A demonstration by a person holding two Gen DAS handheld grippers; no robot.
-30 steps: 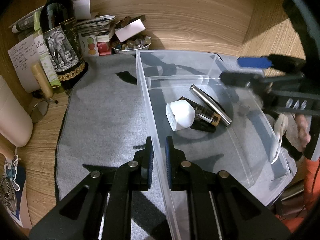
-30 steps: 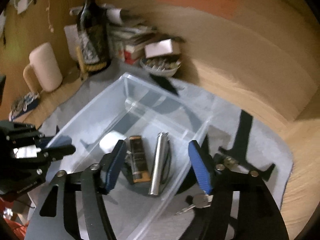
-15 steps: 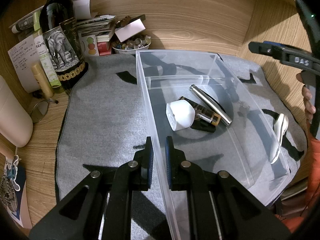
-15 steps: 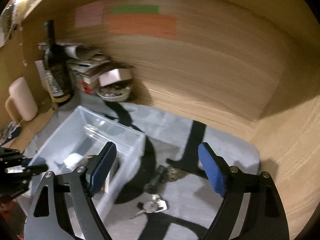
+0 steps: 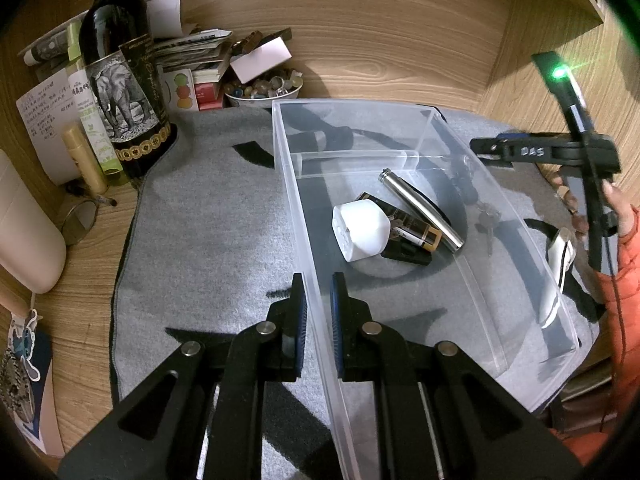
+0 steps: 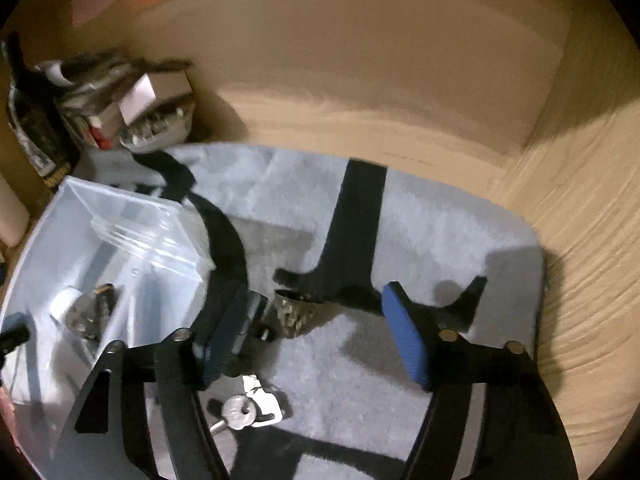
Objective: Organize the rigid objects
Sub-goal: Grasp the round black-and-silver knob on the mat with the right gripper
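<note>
My left gripper point(image 5: 319, 312) is shut on the near left wall of a clear plastic bin point(image 5: 296, 208). Inside the bin lie a white adapter point(image 5: 360, 232), a black and gold lighter point(image 5: 416, 234) and a silver metal tube point(image 5: 420, 208). My right gripper point(image 6: 320, 332) is open and empty above the grey mat, to the right of the bin point(image 6: 120, 240). A bunch of keys point(image 6: 248, 410) and a small dark camouflage-patterned item point(image 6: 290, 314) lie on the mat between its fingers. A white curved object point(image 5: 558, 276) lies right of the bin.
A wine bottle point(image 5: 120, 80), stacked papers and books point(image 5: 192, 56), a bowl of beads point(image 5: 264, 90) and a beige tube point(image 5: 84, 160) crowd the back left. Wooden walls close in the back and right. A grey mat point(image 5: 208, 240) covers the desk.
My right gripper has swung from over the bin to the mat on its right and come down toward the keys. My left gripper has not moved.
</note>
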